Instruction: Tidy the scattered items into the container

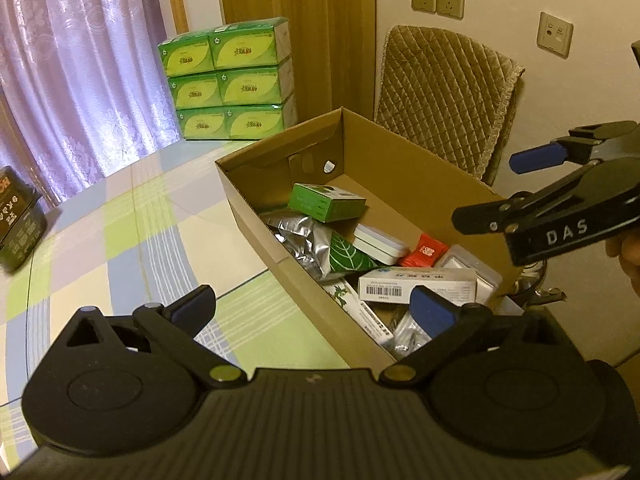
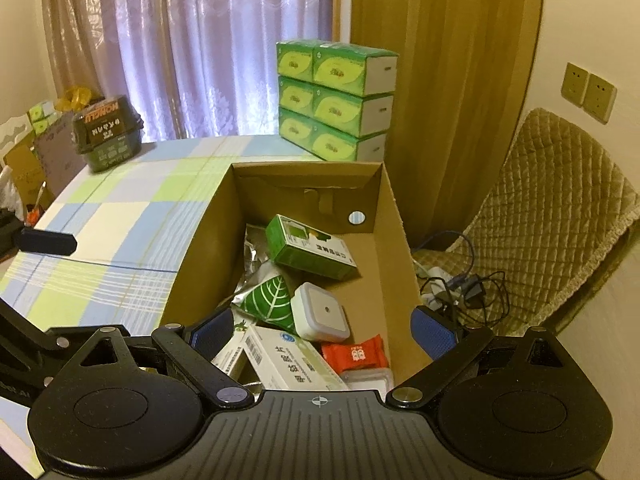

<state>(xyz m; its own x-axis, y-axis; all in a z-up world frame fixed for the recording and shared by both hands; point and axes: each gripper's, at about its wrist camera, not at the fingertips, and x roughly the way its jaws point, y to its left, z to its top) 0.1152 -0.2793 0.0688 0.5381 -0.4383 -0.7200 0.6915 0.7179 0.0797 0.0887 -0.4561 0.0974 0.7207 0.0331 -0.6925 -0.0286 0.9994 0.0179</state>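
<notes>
Tidying task near its close. The cardboard box (image 2: 384, 240) stands on the plaid tablecloth (image 2: 120, 216) at the table's edge, beside a quilted chair (image 2: 552, 200), and already holds the gathered items: a green carton (image 2: 308, 252) toward the far end, a silver foil pouch (image 1: 300, 236) with a green leaf-print packet (image 2: 268, 300) lying on it, a white square case (image 2: 324, 312), a red sachet (image 2: 356, 354), and a white medicine box (image 2: 288, 360) with a barcode nearest the cameras. The right gripper (image 2: 324, 332) hangs over the near end of the box, jaws spread wide, nothing between the blue pads (image 2: 432, 332). The left gripper (image 1: 312, 308) straddles the box's near wall, one finger above the cloth and the other above the contents, likewise parted and empty. The cloth around the box shows no loose small item in either view; the only objects left on the table are a dark green lidded tub (image 2: 108, 136) at the far left and a stack of green tissue packs (image 2: 336, 100) at the far edge, both well apart from the box. Judged step: after a release, between picks or at completion. If the tub counts as scattered, the next move calls for a long reach across the table and a wide grasp on its body; whether it fits the crowded box cannot be told.
</notes>
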